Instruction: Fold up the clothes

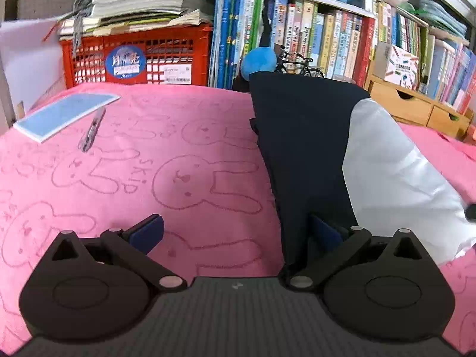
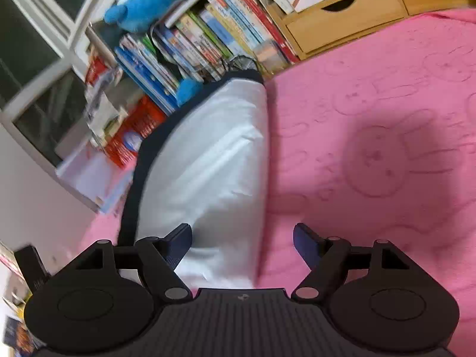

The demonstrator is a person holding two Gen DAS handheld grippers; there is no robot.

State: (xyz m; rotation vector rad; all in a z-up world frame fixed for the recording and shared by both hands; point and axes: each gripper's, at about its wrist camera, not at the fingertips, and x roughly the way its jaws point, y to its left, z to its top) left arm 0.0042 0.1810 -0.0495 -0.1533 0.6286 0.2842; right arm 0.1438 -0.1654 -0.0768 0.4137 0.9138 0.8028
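The round blue sticker (image 1: 125,61) on the red crate (image 1: 190,56) carries large Chinese characters and a small word that looks like "Moon". The pink blanket (image 1: 119,178) has "skip" stitched beside a rabbit outline. Book spines are too small to read

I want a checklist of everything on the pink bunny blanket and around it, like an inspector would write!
Surface: pink blanket with bunny outlines, spread flat.
Job's things: one garment, dark navy with a white panel, lying long and narrow on the blanket.
Clutter: blue card and a small metal clip-like tool, far left on the blanket.
Grippers: left gripper open, its right finger against the garment's navy edge; right gripper open, over the white panel's near end.
Cables: nothing seen.
Surroundings: red crate stacked with papers, bookshelf, blue plush toy, wooden drawers, tiny model bicycle.
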